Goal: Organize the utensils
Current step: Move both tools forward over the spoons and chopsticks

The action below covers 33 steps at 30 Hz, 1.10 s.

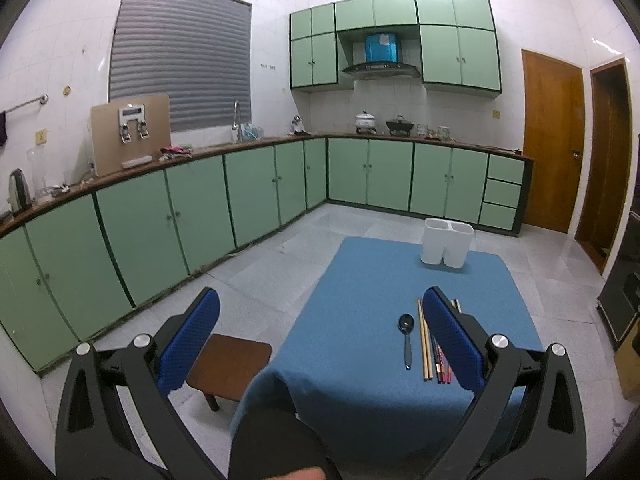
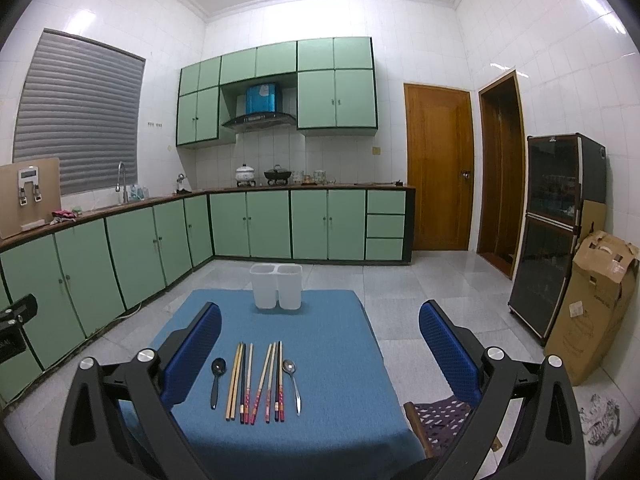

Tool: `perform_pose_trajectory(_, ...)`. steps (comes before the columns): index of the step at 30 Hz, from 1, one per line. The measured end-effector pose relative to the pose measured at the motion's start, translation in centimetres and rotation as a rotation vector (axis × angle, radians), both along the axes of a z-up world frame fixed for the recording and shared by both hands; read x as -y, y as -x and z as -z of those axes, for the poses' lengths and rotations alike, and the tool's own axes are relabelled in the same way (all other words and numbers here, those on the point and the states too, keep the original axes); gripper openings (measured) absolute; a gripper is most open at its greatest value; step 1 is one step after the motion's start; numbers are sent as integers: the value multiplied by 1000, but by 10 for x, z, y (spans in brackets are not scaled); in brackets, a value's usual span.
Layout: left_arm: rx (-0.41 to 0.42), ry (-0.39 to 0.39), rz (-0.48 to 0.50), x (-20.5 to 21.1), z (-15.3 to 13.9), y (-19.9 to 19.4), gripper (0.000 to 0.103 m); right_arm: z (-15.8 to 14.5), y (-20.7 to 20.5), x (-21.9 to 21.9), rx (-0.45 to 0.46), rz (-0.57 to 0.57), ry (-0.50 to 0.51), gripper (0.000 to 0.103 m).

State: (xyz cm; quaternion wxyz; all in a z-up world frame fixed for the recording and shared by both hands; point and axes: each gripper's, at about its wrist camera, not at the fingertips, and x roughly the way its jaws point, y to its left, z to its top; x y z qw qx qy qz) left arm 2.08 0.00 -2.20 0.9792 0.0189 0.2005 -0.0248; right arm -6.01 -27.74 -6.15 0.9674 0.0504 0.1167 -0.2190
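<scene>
From my left wrist, my left gripper (image 1: pixel 320 334) spreads its blue pads wide and empty above the near edge of the blue cloth (image 1: pixel 360 280), with the black spoon (image 1: pixel 405 336) and chopsticks (image 1: pixel 424 340) just ahead, toward its right pad. From my right wrist, my right gripper (image 2: pixel 320 348) also gapes empty over the row of utensils, silver spoon (image 2: pixel 291 380) included. Nothing seems sorted yet; next I must close on one utensil and carry it to the white two-compartment holder (image 2: pixel 277 286) at the far edge.

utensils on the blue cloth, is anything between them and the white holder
Nothing visible: bare blue cloth lies between the row of chopsticks and spoons and the white two-compartment holder. Both grippers hover open, above the near edge.
</scene>
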Motion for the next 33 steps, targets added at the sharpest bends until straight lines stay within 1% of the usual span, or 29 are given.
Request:
perform_pose_trajectory(2,-27,-2,12,2,11,-9,98,9,-7,5,-20,-12,-9,97)
perform_pose_trajectory(4,-66,12,50,5,26,-20,98,25,-18,10,-45,-39,-24,97)
perform_pose_trajectory(7,-153,14,96,14,62,-43,98,56,-41,18,-121,-80,-48,97)
perform_pose_trajectory(9,-197,20,131,20,86,-56,98,80,-56,25,-168,-115,-85,97)
perform_pose_trajectory(11,-241,-10,158,31,115,-72,98,107,-71,33,-225,-139,-116,97)
perform_pose_trajectory(14,-299,-2,198,40,147,-94,98,139,-88,41,-266,-177,-149,94)
perform_pose_trajectory(16,-315,-6,213,47,164,-105,98,158,-101,44,-289,-211,-169,87)
perform_pose_trajectory(18,-326,-31,228,58,182,-115,98,174,-111,46,-306,-230,-179,83)
perform_pose_trajectory(20,-355,-50,246,69,197,-125,98,195,-125,52,-344,-250,-193,72)
perform_pose_trajectory(21,-366,-52,252,72,202,-129,98,204,-131,54,-358,-258,-203,64)
perform_pose_trajectory(22,-380,-60,255,76,212,-135,98,211,-136,56,-369,-264,-214,58)
perform_pose_trajectory(24,-398,-72,249,81,225,-142,98,226,-144,62,-391,-265,-235,52)
perform_pose_trajectory(28,-444,-89,254,91,250,-159,98,249,-160,64,-419,-276,-243,50)
perform_pose_trajectory(30,-457,-91,261,96,257,-166,98,251,-164,66,-427,-287,-239,49)
perform_pose_trajectory(32,-463,-97,275,101,262,-173,98,256,-169,66,-434,-300,-233,46)
perform_pose_trajectory(33,-464,-99,281,104,263,-175,98,258,-173,66,-439,-305,-233,42)
